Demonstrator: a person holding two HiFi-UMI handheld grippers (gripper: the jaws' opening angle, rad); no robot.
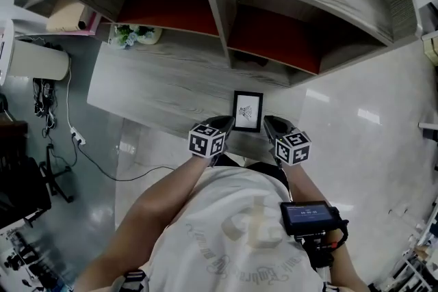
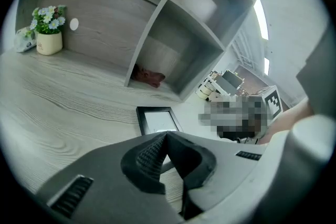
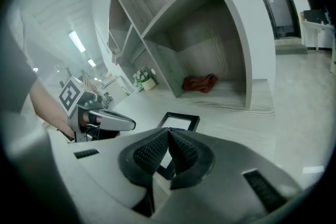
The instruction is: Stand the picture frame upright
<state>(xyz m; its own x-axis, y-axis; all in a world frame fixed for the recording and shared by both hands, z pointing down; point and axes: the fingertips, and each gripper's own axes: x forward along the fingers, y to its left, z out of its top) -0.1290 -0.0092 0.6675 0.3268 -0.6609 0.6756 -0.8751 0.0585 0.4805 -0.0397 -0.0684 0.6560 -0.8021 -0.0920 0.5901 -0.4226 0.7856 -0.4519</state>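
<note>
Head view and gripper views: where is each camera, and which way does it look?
Head view: on the person's head, looking down at the black-framed picture lying flat on the grey wooden desk; arms, left tongs, right tongs show.
Left gripper view: on left tongs, facing picture and grey shelves; shut jaws show.
Right gripper view: on right tongs, facing the same; shut jaws show.
All three share the picture.

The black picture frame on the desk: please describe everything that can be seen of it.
The thin black rectangular picture frame holds a white sheet with a small dark drawing. It lies flat, face up, near the front edge of the grey wood-grain desk, in front of the grey shelf unit. The shut left claw and shut right claw flank its near corners; contact cannot be confirmed.
</note>
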